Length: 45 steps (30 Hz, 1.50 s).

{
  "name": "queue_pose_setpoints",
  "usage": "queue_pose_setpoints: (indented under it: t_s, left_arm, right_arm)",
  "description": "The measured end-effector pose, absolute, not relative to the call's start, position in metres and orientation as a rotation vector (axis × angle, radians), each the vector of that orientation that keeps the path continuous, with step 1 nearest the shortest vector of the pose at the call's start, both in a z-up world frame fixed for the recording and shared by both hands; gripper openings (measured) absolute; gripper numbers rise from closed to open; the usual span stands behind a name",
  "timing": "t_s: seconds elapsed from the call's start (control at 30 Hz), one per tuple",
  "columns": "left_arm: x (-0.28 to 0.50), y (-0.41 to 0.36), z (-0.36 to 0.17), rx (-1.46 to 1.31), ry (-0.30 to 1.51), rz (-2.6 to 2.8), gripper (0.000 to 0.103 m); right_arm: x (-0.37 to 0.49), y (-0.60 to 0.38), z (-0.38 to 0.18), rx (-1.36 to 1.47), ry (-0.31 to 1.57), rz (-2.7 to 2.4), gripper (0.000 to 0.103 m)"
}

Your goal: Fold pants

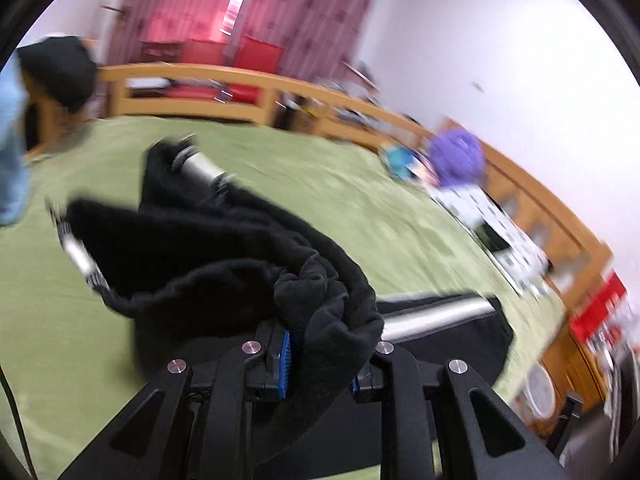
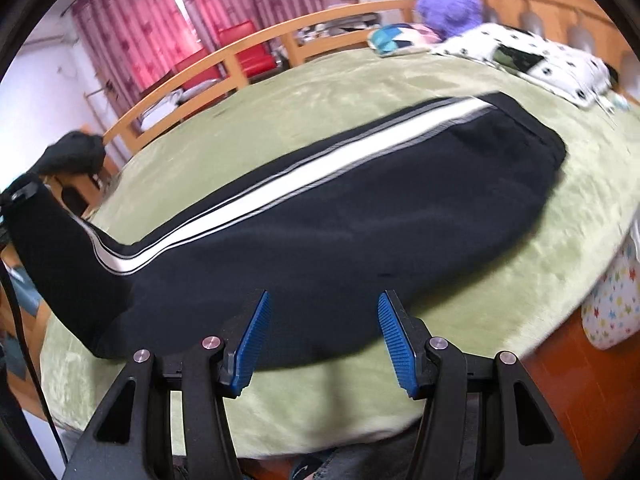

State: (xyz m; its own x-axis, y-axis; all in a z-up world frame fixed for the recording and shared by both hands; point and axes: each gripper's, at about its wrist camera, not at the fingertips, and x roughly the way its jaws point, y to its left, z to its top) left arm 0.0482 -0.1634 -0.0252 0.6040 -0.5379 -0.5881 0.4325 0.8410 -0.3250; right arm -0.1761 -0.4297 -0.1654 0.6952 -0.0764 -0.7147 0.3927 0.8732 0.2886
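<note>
No text, label or number can be read; the red packaging perhaps carries print, too blurred.

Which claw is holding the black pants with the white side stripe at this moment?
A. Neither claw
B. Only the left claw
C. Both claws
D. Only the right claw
B. In the left wrist view the left claw is shut on a bunch of the black pants with the white side stripe, while the right claw stands open above them with nothing between its blue pads.
</note>
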Motion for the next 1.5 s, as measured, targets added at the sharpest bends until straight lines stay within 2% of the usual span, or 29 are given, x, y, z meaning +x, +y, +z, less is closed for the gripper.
queue_pose_setpoints:
  t_s: [0.07,0.13,0.23,0.3,0.37,0.6,0.9,0.93,0.97,1.0,1.1,1.2,1.3,1.5]
  left_arm:
    - [0.043,-0.198,-0.040,-0.139,0.789,-0.634,0.020]
    - [0.033,-0.218,-0.057,-0.121,0.867,-0.707,0.028]
    - [0.024,-0.223,-0.079,-0.127,0.946,-0.757,0.044]
    - [0.017,-0.204,-0.083,-0.174,0.930,-0.767,0.062]
    - [0.014,-0.187,-0.084,-0.190,0.906,-0.758,0.067]
    - [0.018,-0.122,-0.107,-0.162,0.907,-0.493,0.068]
    - [0.014,-0.045,-0.151,-0.324,0.994,-0.364,0.068]
    - [0.014,-0.040,-0.153,-0.336,0.999,-0.359,0.068]
    - [0.013,-0.036,-0.155,-0.348,1.001,-0.359,0.068]
    - [0.014,-0.035,-0.157,-0.354,1.001,-0.365,0.068]
    - [0.012,-0.033,-0.158,-0.345,0.991,-0.374,0.068]
    - [0.009,-0.027,-0.156,-0.348,0.978,-0.394,0.068]
    - [0.009,-0.020,-0.154,-0.348,0.954,-0.426,0.068]
    - [0.013,-0.010,-0.161,-0.370,0.977,-0.470,0.068]
  right_arm:
    - [-0.183,-0.442,-0.169,0.440,0.769,-0.295,0.055]
    - [-0.190,-0.454,-0.172,0.440,0.767,-0.326,0.056]
    - [-0.194,-0.469,-0.177,0.470,0.775,-0.331,0.056]
    - [-0.193,-0.474,-0.179,0.488,0.771,-0.318,0.056]
    - [-0.186,-0.475,-0.181,0.500,0.764,-0.294,0.056]
    - [-0.125,-0.440,-0.183,0.506,0.757,-0.088,0.057]
    - [-0.060,-0.370,-0.194,0.465,0.780,0.144,0.057]
    - [-0.050,-0.359,-0.200,0.436,0.815,0.179,0.054]
    - [-0.044,-0.351,-0.206,0.397,0.852,0.170,0.044]
    - [-0.039,-0.345,-0.209,0.355,0.875,0.133,0.024]
    - [-0.040,-0.339,-0.202,0.308,0.852,0.123,0.018]
    - [-0.074,-0.341,-0.164,0.354,0.730,0.173,0.017]
    - [-0.102,-0.339,-0.148,0.393,0.700,0.206,0.018]
    - [-0.104,-0.318,-0.216,0.299,0.933,0.090,0.027]
